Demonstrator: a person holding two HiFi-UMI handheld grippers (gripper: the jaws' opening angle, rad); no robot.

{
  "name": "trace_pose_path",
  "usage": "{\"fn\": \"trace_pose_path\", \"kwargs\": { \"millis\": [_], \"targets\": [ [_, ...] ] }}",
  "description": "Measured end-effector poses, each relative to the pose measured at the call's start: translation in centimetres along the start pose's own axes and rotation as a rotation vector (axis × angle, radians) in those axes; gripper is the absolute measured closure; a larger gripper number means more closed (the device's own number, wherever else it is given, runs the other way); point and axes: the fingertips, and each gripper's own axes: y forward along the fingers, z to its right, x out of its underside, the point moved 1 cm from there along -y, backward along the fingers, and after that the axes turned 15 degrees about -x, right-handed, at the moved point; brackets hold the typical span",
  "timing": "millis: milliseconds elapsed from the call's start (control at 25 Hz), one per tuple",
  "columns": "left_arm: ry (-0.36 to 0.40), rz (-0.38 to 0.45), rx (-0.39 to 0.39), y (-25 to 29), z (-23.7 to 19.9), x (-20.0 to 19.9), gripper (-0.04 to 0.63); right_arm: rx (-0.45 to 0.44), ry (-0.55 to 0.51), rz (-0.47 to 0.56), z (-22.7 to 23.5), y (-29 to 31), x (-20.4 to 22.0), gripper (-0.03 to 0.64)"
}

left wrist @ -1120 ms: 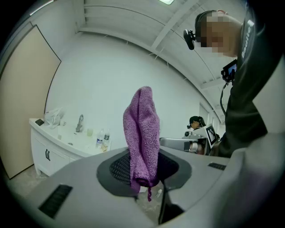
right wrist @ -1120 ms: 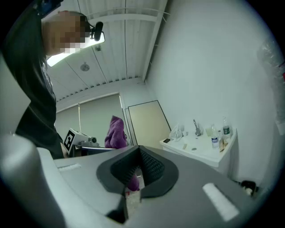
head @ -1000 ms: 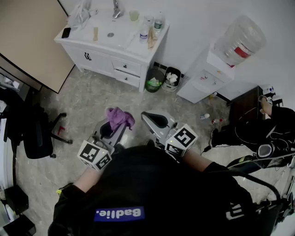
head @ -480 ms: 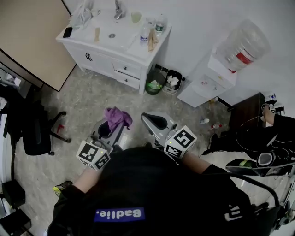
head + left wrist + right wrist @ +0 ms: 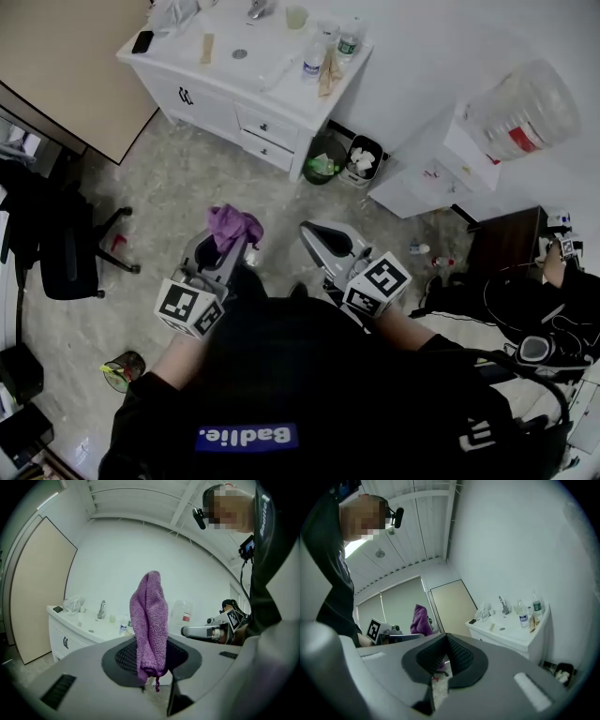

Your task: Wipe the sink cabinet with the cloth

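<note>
Purple cloth [image 5: 232, 225], kept clamped upright in left gripper [image 5: 223, 248]; right gripper [image 5: 323, 240] closed, empty; sink cabinet [image 5: 220, 98] drawn slightly nearer, still well apart: wiping judged unstarted.

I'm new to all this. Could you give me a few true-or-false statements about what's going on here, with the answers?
1. The left gripper holds a purple cloth. True.
2. The right gripper holds a bottle. False: it holds nothing.
3. The cloth is touching the sink cabinet. False: the cabinet stands across the floor, well apart from it.
4. Some bottles stand on the cabinet. True.
</note>
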Motion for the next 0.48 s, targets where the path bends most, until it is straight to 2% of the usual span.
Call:
{"fn": "trace_pose_path", "kwargs": {
  "millis": [120,240,480],
  "targets": [
    [-0.014,0.007,-0.004,3.1,-3.9,-0.2,0.488,0.014,0.018,-0.013,2.6,3.5,-0.3,0.615],
    [0.003,-0.007,0.014,7.3,-9.3,0.0,0.488,0.035,0.012,-0.006,5.7,8.6,-1.4,0.615],
    [0.031,-0.065,0.043,15.8,-20.2,0.4,0.488,0.188,0.038,-0.063,13.8,16.3,-1.7,0.615]
  ]
}}
